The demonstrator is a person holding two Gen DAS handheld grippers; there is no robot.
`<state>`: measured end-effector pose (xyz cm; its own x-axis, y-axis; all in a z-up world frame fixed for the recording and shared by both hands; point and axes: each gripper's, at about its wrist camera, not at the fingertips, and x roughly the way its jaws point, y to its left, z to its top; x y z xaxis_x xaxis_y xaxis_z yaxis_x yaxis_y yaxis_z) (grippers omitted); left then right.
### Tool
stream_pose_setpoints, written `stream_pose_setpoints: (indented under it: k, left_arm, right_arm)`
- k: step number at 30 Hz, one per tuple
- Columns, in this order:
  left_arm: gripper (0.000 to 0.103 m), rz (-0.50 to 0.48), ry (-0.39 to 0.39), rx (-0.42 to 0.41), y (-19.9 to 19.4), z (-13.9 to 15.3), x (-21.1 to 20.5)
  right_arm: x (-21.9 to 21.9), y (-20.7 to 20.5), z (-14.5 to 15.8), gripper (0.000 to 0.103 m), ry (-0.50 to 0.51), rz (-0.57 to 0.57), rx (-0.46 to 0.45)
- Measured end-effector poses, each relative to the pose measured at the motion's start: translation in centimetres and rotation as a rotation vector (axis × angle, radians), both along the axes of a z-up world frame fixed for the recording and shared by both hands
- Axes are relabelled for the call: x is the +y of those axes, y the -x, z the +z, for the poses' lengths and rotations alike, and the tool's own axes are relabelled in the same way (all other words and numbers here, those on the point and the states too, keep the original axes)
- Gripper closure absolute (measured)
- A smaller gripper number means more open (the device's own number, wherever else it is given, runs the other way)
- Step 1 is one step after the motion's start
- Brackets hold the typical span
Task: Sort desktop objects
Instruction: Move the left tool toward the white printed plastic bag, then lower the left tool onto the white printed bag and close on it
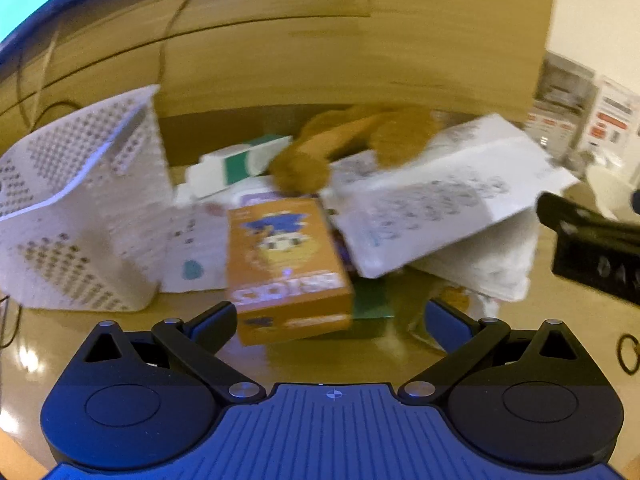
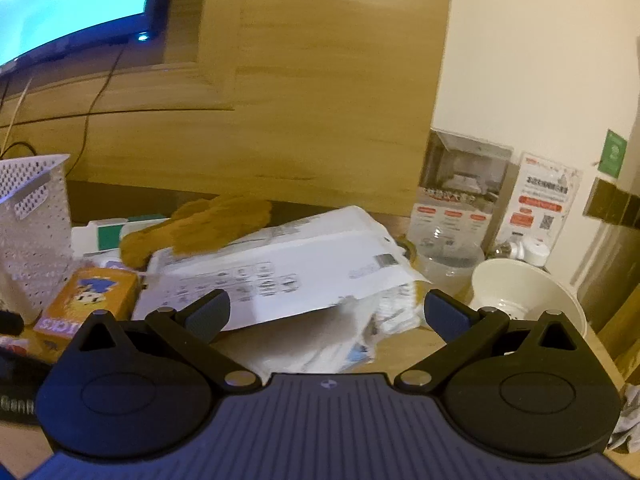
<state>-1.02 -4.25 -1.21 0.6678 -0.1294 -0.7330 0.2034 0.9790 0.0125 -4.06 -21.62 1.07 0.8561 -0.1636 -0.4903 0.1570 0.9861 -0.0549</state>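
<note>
Low in the left wrist view, the left gripper is spread wide and empty, lined up on the orange cardboard box just ahead at centre, probably the first pick. The white perforated plastic basket waits at left, likely as the bin. The right gripper, equally wide and empty, faces the white printed paper sheet draped over the clutter.
</note>
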Motion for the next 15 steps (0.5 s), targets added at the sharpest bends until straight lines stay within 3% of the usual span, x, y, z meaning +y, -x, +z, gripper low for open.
stream_pose_setpoints:
  k: [5,15]
  left_arm:
    - [0.000,-0.066,0.019,-0.062,0.6,0.2,-2.6]
    - [0.000,-0.137,0.022,-0.063,-0.7,-1.4,-8.1]
  right_arm:
    - [-1.9,-0.9,0.1,0.000,-0.016,0.012,0.021]
    - [-4.4,-3.7,0.2,0.000,0.011,0.057,0.048]
